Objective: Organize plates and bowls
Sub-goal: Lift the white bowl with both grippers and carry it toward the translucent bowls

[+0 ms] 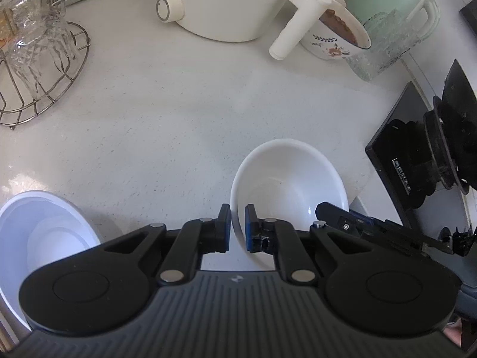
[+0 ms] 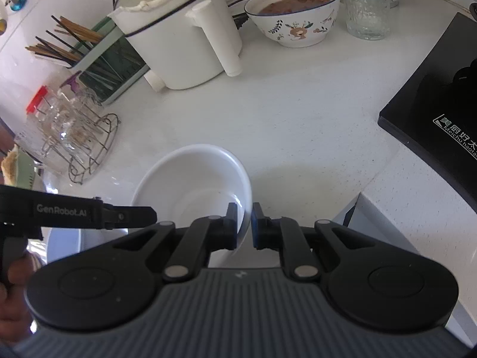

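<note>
Gripping the white bowl (image 1: pixel 287 179) from both sides now: the left gripper (image 1: pixel 237 228) has its fingers (image 1: pixel 223 226) pinched on the near-left rim, one pad inside, one outside, and the right gripper (image 2: pixel 244 226) is clamped the same way on the opposite edge, its fingers (image 2: pixel 231 228) squeezing the thin wall. From the right wrist view you can see the left tool reaching in from the side toward that same bowl. It sits near the front edge of the pale countertop (image 1: pixel 167 113), and whether it's touching the surface or just lifted, I can't tell

Just beside it, to the left, there's a second white bowl (image 1: pixel 38 232), larger by the look of it, possibly with another dish nested inside. My guess is that's the stack, and the held bowl is headed there. So the sorting looks only partly done: one bowl in hand, not yet placed

Further back, a flowered bowl (image 2: pixel 293 15) full of something brown stands by the white electric pot (image 2: pixel 182 35) and a glass jug (image 2: pixel 365 3), likely not part of this. A wire rack of upturned glasses (image 1: pixel 38 59) sits off left, a black stove (image 2: pixel 432 95) off right, chopsticks (image 2: pixel 65 41) in a holder behind
</note>
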Available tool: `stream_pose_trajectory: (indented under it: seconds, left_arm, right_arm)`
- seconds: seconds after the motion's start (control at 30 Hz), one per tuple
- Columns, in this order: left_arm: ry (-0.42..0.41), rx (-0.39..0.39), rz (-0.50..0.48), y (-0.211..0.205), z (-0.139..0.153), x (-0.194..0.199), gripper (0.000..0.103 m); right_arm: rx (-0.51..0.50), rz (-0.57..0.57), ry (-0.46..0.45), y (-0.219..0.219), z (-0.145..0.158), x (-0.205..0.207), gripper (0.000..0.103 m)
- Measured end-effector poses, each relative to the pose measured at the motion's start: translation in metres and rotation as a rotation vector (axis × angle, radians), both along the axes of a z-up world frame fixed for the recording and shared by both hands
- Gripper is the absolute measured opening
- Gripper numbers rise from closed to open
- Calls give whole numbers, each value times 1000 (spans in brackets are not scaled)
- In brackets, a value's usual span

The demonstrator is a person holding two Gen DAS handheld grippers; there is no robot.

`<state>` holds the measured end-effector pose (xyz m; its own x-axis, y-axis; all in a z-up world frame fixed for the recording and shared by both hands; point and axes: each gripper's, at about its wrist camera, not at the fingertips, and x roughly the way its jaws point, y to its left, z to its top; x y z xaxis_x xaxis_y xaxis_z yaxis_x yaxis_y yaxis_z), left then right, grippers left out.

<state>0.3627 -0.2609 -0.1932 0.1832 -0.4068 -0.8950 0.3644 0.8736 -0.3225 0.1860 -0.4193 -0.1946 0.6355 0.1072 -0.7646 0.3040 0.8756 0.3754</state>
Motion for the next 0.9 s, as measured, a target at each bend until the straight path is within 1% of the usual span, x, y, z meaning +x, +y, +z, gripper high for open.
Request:
stream_pose_trajectory:
  seconds: [0.2,0.8,0.9]
  left_arm:
    - [-3,-8,9,7,13,0,11]
    - [-53,-66,31,32,67,-9,12]
    - [-25,-99,55,38,72,-8,12]
  right_arm:
    - [23,-4,-25,4,13,-4,12]
    - [24,4,-99,17,60,-11,13]
    - [19,1,-103,19,66,-12,13]
